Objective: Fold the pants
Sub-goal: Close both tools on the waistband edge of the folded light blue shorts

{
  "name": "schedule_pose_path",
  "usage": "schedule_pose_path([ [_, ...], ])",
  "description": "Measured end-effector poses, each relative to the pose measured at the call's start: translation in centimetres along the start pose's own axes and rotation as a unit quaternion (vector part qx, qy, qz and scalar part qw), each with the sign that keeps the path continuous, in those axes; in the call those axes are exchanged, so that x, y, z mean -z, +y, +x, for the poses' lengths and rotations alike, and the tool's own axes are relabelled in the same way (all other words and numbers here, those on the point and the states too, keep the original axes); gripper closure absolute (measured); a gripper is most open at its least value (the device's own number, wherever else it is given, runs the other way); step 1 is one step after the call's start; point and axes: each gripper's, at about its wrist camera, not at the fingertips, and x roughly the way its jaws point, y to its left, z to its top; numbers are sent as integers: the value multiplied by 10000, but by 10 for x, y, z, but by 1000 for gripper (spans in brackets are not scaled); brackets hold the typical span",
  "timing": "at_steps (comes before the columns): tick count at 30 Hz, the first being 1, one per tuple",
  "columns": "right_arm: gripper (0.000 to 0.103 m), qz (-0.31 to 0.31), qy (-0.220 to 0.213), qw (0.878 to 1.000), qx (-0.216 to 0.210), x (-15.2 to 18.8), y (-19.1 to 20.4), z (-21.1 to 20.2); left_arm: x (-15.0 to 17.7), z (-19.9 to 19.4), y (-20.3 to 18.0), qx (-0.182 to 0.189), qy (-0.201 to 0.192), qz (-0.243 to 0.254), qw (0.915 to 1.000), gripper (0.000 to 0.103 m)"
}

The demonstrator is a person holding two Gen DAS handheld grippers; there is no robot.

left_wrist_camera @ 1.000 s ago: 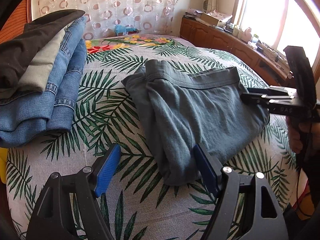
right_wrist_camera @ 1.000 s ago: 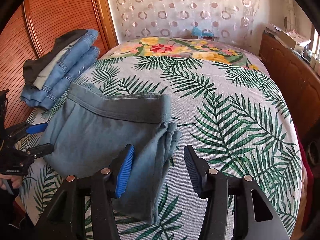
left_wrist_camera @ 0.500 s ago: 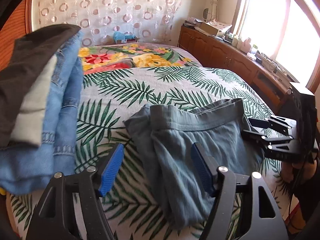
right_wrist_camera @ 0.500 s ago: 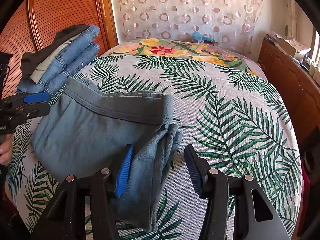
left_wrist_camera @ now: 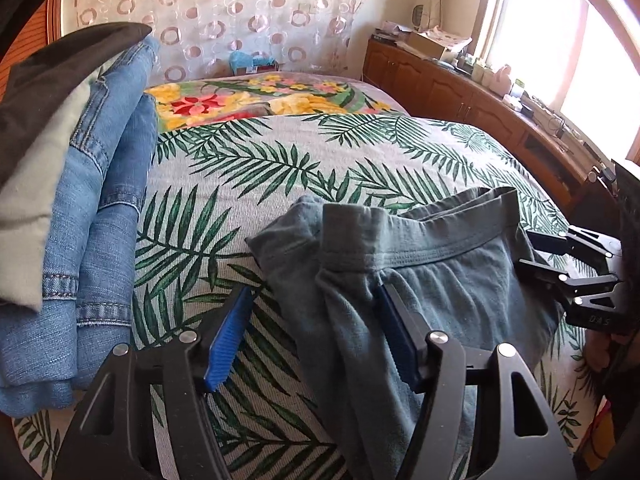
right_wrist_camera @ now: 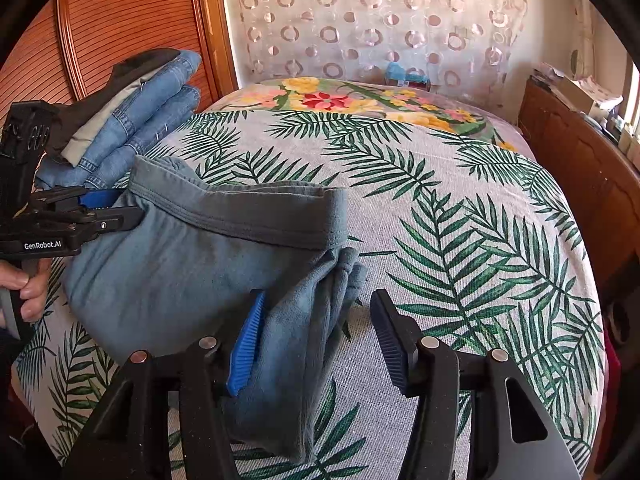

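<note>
Blue-grey pants lie folded on the palm-leaf bedspread, waistband at the far side. My left gripper straddles the bundled left edge; its jaws are closing, the right pad against the cloth and the left pad clear of it. My right gripper straddles the bunched right edge, its left pad touching cloth and the other pad over bare bedspread. In the right wrist view the left gripper meets the pants' left corner. The left wrist view shows the right gripper at the right corner.
A stack of folded jeans and other clothes sits at the bed's left side. A floral cover lies at the far end. Wooden cabinets run along the right under a window. A hand holds the left gripper's handle.
My left gripper has slid forward over the bed toward the waistband, so the pants' left edge now lies between its narrowing jaws. The right gripper has stayed put.
</note>
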Motion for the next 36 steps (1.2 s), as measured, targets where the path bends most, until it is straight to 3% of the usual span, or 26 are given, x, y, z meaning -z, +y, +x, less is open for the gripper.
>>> schedule_pose_path([
  [10,47,-14,31,10000,26,-3,1,2,0,-1,-2,-1,-11,1,10000,38],
  [17,66,53,153,9998,-112,-16,-1,10,0,-1,2,29,-26,-50,10000,38],
  [21,85,101,99,9995,-299,-15,-2,11,0,-1,1,91,-33,-16,10000,50],
  [28,92,229,31,9987,-451,-11,-5,11,0,-8,0,429,-90,-156,9989,87],
  [36,95,105,-554,9973,-467,-14,2,-24,-5,-47,-16,488,-538,32,9974,90],
])
